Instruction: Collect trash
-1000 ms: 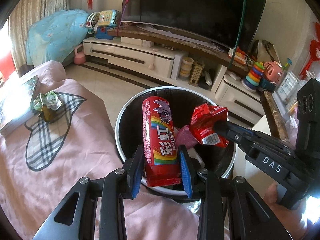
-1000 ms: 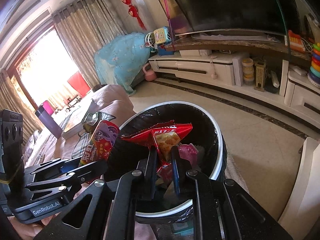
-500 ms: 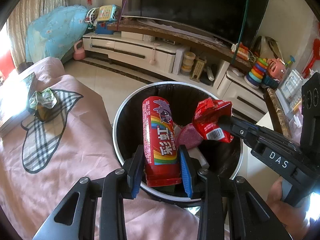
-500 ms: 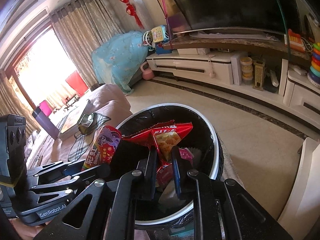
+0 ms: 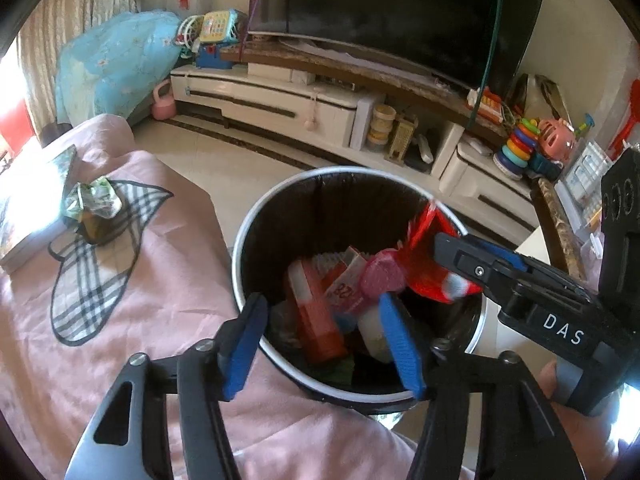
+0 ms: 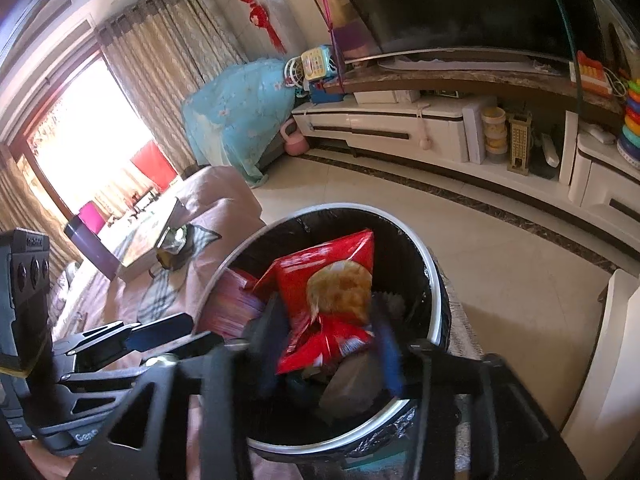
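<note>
I am spreading both jaws over the bin (image 5: pixel 240 248): my left hand-held gripper (image 5: pixel 324 344) is holding nothing, while the red bag (image 6: pixel 332 300) is slipping free between my right hand-held gripper's (image 6: pixel 328 344) opening jaws. The bag is hanging toward the rim at 3 o'clock in the left view, so it may be catching there and tipping out.

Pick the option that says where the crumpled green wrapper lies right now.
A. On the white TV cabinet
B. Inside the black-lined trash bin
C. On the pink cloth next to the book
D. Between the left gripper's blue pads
C. The left wrist view shows the crumpled green wrapper lying on the pink cloth beside the book, well apart from the trash bin.
</note>
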A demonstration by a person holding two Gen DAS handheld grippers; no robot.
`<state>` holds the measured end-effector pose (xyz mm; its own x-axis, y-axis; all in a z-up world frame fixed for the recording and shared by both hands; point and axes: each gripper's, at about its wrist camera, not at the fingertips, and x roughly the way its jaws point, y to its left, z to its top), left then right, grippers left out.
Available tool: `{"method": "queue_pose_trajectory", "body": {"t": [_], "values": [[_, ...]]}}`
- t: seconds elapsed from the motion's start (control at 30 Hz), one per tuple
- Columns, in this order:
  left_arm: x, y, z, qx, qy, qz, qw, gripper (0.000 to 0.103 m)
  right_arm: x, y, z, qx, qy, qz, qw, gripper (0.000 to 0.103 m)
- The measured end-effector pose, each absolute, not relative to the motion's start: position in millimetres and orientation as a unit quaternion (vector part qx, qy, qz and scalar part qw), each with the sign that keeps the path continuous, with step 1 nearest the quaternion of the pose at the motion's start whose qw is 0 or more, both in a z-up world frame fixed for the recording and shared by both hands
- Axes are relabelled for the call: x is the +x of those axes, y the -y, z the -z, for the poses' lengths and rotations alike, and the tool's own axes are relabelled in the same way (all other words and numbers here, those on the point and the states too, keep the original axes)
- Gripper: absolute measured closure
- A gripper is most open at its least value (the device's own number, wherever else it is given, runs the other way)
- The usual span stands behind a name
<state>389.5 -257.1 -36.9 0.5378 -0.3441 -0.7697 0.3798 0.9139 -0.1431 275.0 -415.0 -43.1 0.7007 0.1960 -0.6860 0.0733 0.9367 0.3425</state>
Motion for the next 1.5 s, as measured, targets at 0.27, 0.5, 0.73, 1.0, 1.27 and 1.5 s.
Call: {"method": "queue_pose_trajectory", "body": {"t": [0.27,0.5,0.73,1.0,1.27,1.5], "values": [[364,227,23,0.002,-0.416,0.2,0.887,0.031,261,415,27,0.19,-0.361,-0.033,0.913,0.029],[327,180,23,-0.046,-0.409,0.196,0.89,0.028,236,406,14,0.196,-0.335,-0.028,0.921,0.008],[281,139,24,-0.071,-0.391,0.19,0.898,0.028,198,386,15,0.21,-0.322,-0.022,0.923,0.004],[217,114,17,-0.063,-0.337,0.182,0.922,0.025,153,356,19,0.223,-0.307,-0.016,0.925,0.002],[146,85,1,-0.053,-0.234,0.165,0.957,0.007,105,325,-28,0.153,-0.215,0.003,0.965,0.0],[105,83,14,-0.038,-0.197,0.121,0.972,0.001,83,297,-21,0.069,-0.169,0.033,0.983,0.0]]}}
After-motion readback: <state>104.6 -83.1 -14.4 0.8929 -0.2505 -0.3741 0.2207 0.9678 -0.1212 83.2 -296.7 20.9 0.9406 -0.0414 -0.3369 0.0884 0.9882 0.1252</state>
